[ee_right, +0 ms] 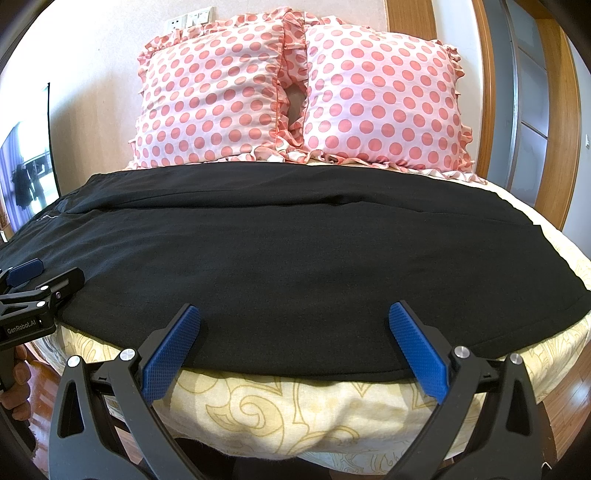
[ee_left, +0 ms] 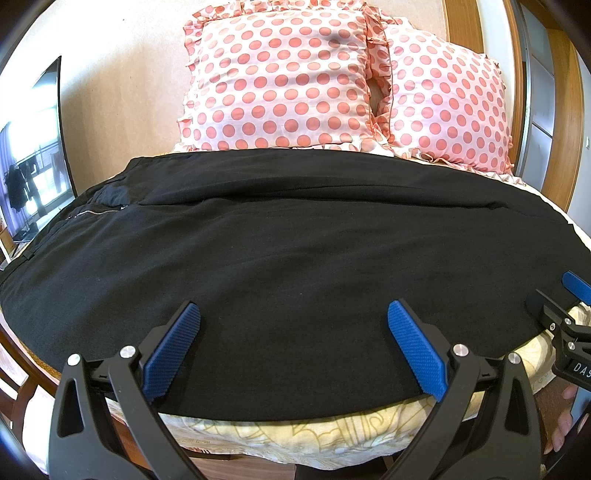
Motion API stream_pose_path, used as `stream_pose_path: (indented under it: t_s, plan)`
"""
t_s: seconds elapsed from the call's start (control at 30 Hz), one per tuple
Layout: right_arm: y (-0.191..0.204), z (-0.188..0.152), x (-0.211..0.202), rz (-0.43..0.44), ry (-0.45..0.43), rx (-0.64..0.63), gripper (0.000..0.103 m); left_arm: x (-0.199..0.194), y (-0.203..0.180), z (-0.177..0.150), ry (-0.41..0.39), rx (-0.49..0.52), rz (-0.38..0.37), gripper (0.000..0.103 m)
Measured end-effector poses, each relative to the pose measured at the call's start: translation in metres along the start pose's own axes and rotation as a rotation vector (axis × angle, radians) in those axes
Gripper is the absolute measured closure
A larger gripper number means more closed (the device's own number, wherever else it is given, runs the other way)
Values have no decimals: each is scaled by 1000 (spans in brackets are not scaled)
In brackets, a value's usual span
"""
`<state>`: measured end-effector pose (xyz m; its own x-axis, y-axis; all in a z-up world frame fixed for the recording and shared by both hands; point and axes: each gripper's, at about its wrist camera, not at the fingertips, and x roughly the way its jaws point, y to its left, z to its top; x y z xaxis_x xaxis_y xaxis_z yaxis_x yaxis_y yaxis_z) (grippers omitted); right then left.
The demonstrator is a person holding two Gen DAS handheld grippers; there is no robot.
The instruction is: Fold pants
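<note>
Matt black cloth pants (ee_left: 295, 266), textured blue claw pads (ee_left: 173, 350), glossy wooden floor (ee_right: 576, 398)

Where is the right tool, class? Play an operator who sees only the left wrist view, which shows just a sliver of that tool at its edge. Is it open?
Observer: Yes. The right tool is open wide, with nothing between its fingers.
Operator: What lies in front of it?
Observer: The near edge of the black pants runs across between its fingers, with the patterned yellow bedcover hanging below.
Operator: Is there anything on the wall that my view cuts off?
Observer: White wall sockets sit above the left spotted pillow.
</note>
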<state>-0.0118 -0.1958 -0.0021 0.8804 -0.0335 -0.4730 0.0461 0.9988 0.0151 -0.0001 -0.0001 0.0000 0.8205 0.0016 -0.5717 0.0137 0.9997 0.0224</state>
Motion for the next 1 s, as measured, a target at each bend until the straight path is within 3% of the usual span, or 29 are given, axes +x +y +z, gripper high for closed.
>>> stream_pose_path:
  t_s: [1.0]
  plan:
    - [2,-3,1,-1,1,-1,1,0,0,0,0,1,1,2]
